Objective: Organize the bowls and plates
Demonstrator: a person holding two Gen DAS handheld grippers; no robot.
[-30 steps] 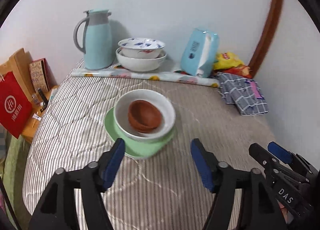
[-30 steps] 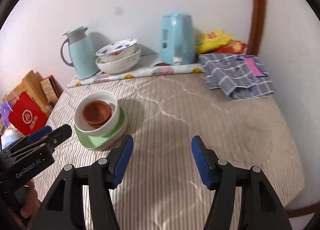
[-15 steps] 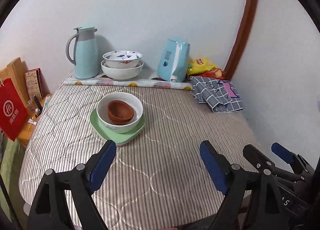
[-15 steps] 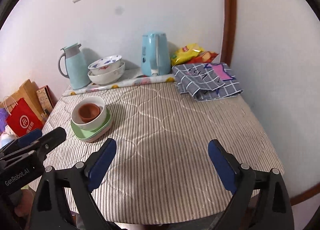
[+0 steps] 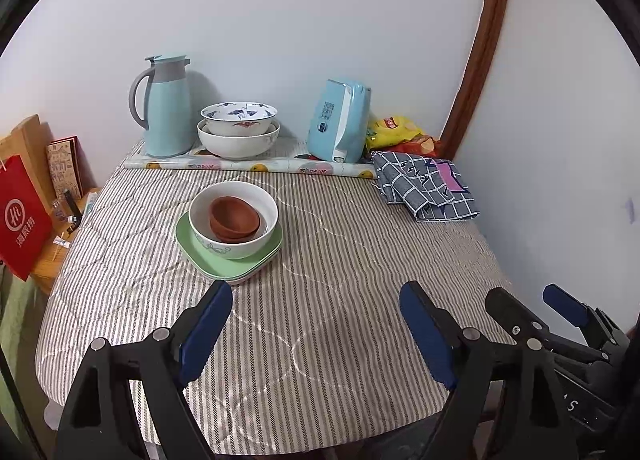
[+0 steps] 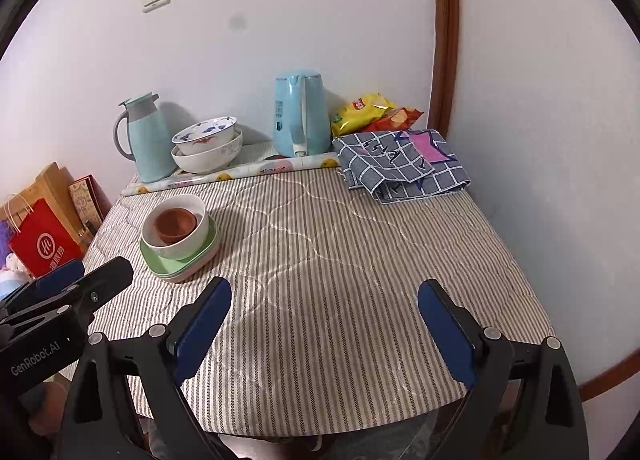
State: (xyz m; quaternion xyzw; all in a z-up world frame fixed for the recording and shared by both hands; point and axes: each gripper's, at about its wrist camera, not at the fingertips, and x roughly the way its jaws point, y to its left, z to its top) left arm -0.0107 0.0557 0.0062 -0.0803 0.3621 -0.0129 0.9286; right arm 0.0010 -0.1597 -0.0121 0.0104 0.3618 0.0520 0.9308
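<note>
Plates and bowls sit in one nested stack ahead and to the left of both grippers: small reddish-brown clay bowls [image 5: 234, 219], apparently two nested, lie inside a white ceramic bowl [image 5: 233, 219], which stands on square pale-green plates [image 5: 228, 260] with what looks like a pinkish plate beneath. A second pair, a blue-patterned white bowl [image 5: 238, 115] nested in a larger white bowl [image 5: 237, 141], stands far ahead by the wall, beside a pale-blue thermos jug [image 5: 166, 105] and a light-blue electric kettle [image 5: 339, 120].

Left gripper [image 5: 316, 334] hangs over the striped quilted table [image 5: 320, 244] with jaws spread wide and nothing between them; the right gripper [image 6: 324, 334] is likewise wide apart and empty, well short of the stack.

Judging the risks: the stack is tall and loosely nested, so a nudge on the white bowl's rim could slide it across the smooth plates or rattle the clay bowls out. Lifting everything by the plates alone would likely tip the load. The padded cloth may also drag and tilt the stack.
</note>
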